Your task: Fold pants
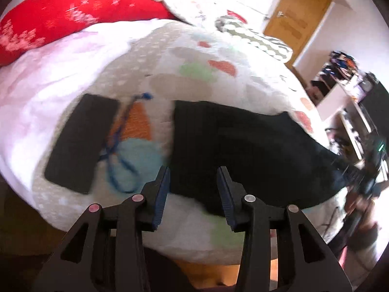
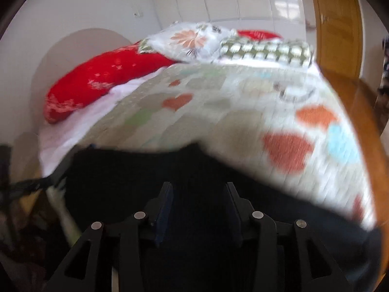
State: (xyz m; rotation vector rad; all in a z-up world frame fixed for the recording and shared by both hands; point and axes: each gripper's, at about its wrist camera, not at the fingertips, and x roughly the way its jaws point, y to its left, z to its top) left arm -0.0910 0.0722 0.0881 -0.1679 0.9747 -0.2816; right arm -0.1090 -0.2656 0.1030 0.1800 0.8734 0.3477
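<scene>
From my left tongs' camera, I count one pair of black pants (image 1: pixel 245 150) lying flat on a bed (image 1: pixel 199 56) covered by a white quilt with coloured hearts. To their left lie one flat black rectangular object (image 1: pixel 80 143) and one blue cord (image 1: pixel 121 146) looped across the quilt. Behind them are one long red pillow (image 1: pixel 73 12), one floral pillow (image 1: pixel 194 2) and one green zigzag pillow (image 1: pixel 255 36). One wooden door (image 1: pixel 296 17) stands at the upper right. My left tongs (image 1: pixel 193 177) hover above the near edge of the pants, pointing forward and slightly down, their two fingers spread wide with nothing between them.

From my right tongs' camera, the picture is blurred. The same one pair of pants (image 2: pixel 136 170) fills the foreground at the near edge of the bed (image 2: pixel 231 102). Beyond, I count one red pillow (image 2: pixel 107 77), one floral pillow (image 2: pixel 192 41) and one green-checked pillow (image 2: pixel 265 51). My right tongs (image 2: pixel 198 192) sit low over the dark fabric, fingers spread apart; whether they touch the cloth I cannot tell.
</scene>
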